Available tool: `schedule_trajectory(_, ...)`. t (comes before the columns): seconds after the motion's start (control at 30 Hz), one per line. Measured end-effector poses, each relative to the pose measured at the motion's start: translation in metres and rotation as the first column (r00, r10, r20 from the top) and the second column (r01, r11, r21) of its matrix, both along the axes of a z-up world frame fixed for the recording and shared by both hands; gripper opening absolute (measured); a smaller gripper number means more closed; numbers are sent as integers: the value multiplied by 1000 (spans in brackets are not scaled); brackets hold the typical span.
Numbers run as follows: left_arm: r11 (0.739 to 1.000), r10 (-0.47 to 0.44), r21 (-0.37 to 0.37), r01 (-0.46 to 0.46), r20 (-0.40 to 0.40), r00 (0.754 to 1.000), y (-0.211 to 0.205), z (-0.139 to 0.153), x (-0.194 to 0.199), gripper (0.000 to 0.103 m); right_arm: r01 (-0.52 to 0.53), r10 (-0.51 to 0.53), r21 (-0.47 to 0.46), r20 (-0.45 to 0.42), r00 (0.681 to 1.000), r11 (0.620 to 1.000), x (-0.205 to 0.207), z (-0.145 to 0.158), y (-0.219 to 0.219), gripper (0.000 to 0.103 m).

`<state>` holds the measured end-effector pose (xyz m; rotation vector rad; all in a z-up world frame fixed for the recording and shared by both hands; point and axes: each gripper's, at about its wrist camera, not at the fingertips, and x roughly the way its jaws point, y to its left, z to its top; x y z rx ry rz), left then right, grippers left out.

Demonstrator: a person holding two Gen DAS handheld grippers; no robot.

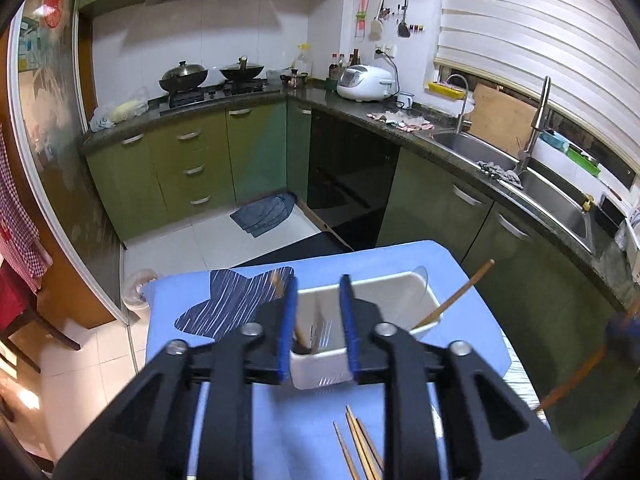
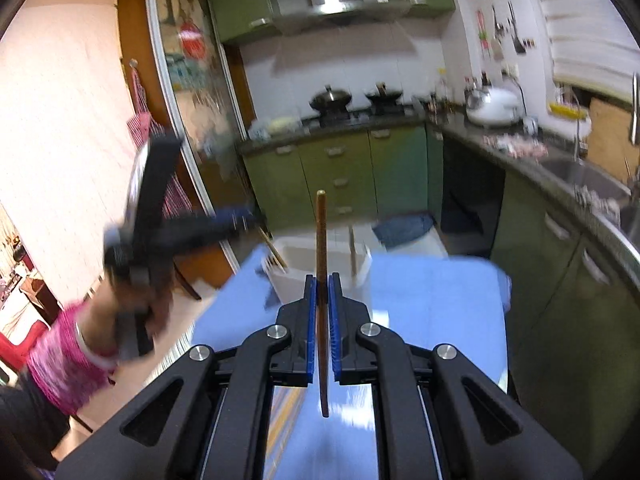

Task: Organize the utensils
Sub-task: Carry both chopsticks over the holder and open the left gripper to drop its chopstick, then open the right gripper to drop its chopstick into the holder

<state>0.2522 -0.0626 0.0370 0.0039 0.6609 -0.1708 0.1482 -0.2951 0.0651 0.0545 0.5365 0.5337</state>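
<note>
A white utensil holder [image 1: 362, 312] stands on the blue table [image 1: 460, 344], with a wooden chopstick [image 1: 456, 298] leaning out of its right side and dark utensils inside. My left gripper [image 1: 318, 292] is open above the holder's near left corner, holding nothing. Several loose chopsticks [image 1: 358, 450] lie on the table below it. In the right wrist view my right gripper [image 2: 322, 280] is shut on a single brown chopstick [image 2: 321, 236] that stands upright, in front of the holder [image 2: 320, 266]. My left gripper [image 2: 236, 218] shows blurred at the left.
A striped dark cloth [image 1: 236, 300] lies on the table's far left. Green cabinets, a stove with woks [image 1: 184, 76], a rice cooker [image 1: 366, 82] and a sink [image 1: 560, 196] line the counters behind. A blue cloth [image 1: 264, 214] lies on the floor.
</note>
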Motion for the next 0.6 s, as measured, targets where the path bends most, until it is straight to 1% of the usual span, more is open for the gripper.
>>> schedule_trajectory(0.07,1000,-10,-6,11,18,1000,5,8,-10,26,-7,6,27,36,999,1000,8,23,7,7)
schedule_trajectory(0.1,1000,-17,-11,17,25,1000,7,11,-16,29,-6,4,34,55,998,999,13,34,12,7)
schedule_trajectory(0.13,1000,-19,-14,20,31,999,8,13,-21,36,-3,0,43,74,997,999,18,43,17,7)
schedule_trajectory(0.2,1000,-24,-16,25,52,998,12,19,-37,43,10,-19,72,120,993,997,31,62,27,7)
schedule_trajectory(0.27,999,-39,-9,39,55,998,13,19,-49,43,44,-57,84,156,986,995,47,74,36,7)
schedule_trajectory(0.3,999,-48,-7,48,52,998,14,18,-55,43,64,-76,75,168,983,995,55,76,41,7)
schedule_trajectory(0.33,999,-53,-7,54,46,998,16,15,-63,43,90,-99,62,171,980,994,65,76,47,7)
schedule_trajectory(0.4,997,-69,-16,69,23,997,19,8,-75,43,109,-115,45,154,981,993,84,70,57,7)
schedule_trajectory(0.57,996,-77,-37,75,-32,997,31,-13,-96,43,162,-159,-18,110,981,987,123,35,73,7)
schedule_trajectory(0.6,996,-77,-40,75,-45,996,34,-18,-99,45,165,-161,-29,101,982,986,128,27,76,7)
